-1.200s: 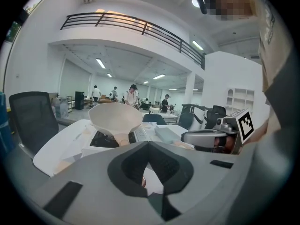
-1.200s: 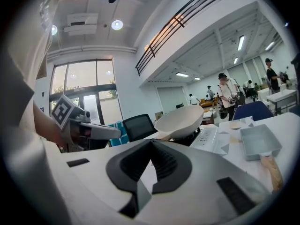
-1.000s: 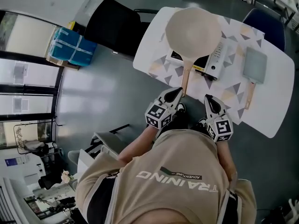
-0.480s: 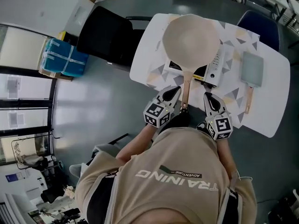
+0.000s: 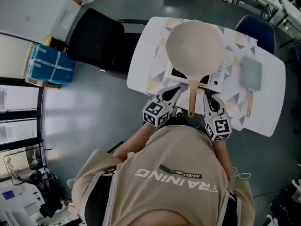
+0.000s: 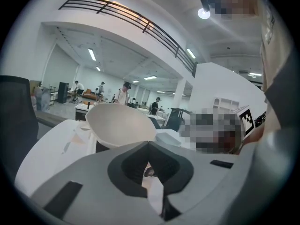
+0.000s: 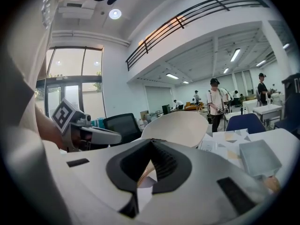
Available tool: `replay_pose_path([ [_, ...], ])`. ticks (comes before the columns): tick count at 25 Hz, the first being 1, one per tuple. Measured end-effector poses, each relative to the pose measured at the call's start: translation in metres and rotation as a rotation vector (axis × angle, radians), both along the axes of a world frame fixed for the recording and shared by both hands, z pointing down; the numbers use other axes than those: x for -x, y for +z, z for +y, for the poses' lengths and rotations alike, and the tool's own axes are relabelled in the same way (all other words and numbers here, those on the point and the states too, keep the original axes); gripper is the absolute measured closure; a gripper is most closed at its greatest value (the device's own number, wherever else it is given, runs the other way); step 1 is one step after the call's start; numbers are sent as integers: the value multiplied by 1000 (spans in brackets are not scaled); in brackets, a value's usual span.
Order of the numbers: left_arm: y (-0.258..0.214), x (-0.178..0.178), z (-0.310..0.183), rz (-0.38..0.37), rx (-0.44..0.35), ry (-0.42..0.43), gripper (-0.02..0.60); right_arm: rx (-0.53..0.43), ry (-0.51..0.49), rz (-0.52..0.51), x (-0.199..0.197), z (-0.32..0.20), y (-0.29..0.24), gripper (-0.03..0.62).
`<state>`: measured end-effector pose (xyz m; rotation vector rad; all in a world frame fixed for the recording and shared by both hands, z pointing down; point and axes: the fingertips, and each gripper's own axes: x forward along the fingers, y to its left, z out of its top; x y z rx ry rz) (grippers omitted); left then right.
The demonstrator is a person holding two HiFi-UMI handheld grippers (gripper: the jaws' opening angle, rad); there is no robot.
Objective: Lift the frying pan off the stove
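A cream frying pan point(image 5: 195, 48) sits on a black and white portable stove point(image 5: 210, 79) on the white table point(image 5: 141, 65). Its wooden handle point(image 5: 191, 102) points back at me. My left gripper point(image 5: 178, 88) is just left of the handle and my right gripper point(image 5: 207, 94) just right of it. Both are shut and empty, and neither touches the handle. In the left gripper view the pan point(image 6: 119, 125) rises beyond the closed left gripper point(image 6: 149, 143). The right gripper view shows the pan point(image 7: 180, 125) past the closed right gripper point(image 7: 151, 141).
A grey square pan point(image 5: 251, 74) with a wooden handle lies on the table to the right of the stove. A black chair point(image 5: 101, 41) stands left of the table and a blue chair point(image 5: 256, 29) behind it. Blue boxes point(image 5: 47, 65) sit on the floor at far left.
Both grippers have come forward over the table edge and now flank the pan handle. The pan has stayed on the stove.
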<state>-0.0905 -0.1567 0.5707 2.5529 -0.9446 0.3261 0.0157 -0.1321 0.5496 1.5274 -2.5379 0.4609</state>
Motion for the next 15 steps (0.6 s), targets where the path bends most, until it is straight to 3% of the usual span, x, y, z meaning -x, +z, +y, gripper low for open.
replay_pose_path([
  [8, 18, 2, -12, 43, 36, 117, 581, 18, 83, 64, 14, -4, 2, 597],
  [11, 21, -4, -14, 64, 41, 122, 581, 26, 58, 129, 14, 2, 5, 597],
  [15, 21, -10, -19, 69, 47, 115, 581, 26, 51, 119, 11, -2, 3, 597],
])
